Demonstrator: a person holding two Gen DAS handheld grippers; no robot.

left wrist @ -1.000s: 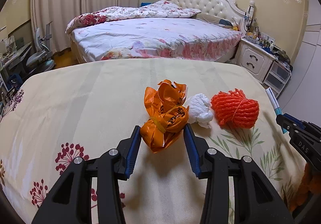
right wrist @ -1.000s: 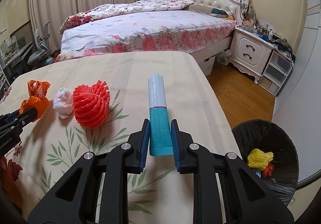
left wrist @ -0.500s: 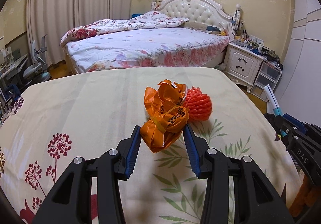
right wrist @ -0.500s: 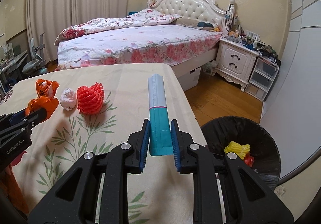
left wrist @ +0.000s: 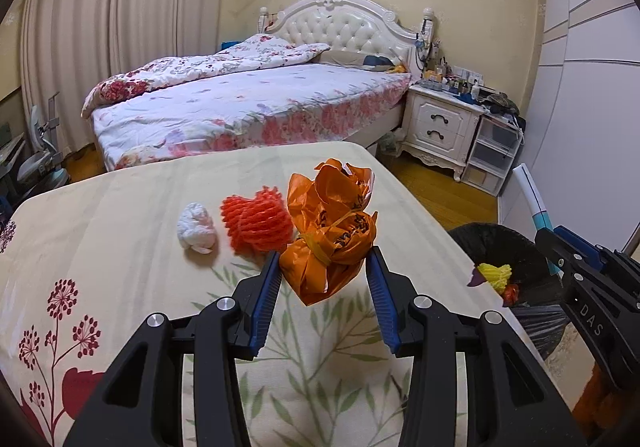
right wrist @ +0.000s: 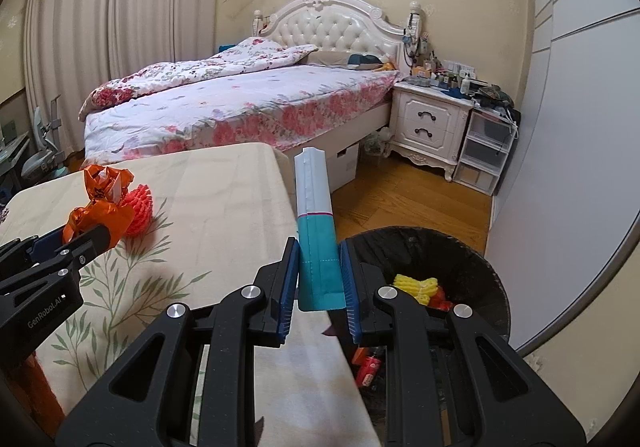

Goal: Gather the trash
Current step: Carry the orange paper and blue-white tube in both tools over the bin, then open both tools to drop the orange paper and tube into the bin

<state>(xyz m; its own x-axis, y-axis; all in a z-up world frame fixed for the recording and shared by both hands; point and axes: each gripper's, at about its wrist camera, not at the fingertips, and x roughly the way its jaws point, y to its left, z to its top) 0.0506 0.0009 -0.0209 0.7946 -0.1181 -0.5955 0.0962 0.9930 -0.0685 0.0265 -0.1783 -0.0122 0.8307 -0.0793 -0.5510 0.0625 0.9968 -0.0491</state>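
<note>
My left gripper (left wrist: 324,271) is shut on a crumpled orange plastic bag (left wrist: 332,231), lifted above the floral tablecloth (left wrist: 120,247). The same bag (right wrist: 100,207) shows at the left of the right wrist view. My right gripper (right wrist: 319,271) is shut on a white and teal packet (right wrist: 316,223) that stands upright between the pads, near the table's right edge. A red foam net (left wrist: 256,225) and a white wad (left wrist: 196,227) lie on the table. A black-lined trash bin (right wrist: 432,259) stands on the floor right of the table, holding yellow and red scraps.
A bed (left wrist: 240,103) with floral bedding stands behind the table. A white nightstand (left wrist: 440,123) and plastic drawers (left wrist: 492,151) stand against the far wall. Wooden floor (right wrist: 400,191) lies between table, bed and bin. A white wardrobe wall (right wrist: 580,127) is at the right.
Both grippers swung right with their loads, the bag and the packet. The bin has come into the left wrist view and grown nearer in the right one; the red net now lies left of the bag.
</note>
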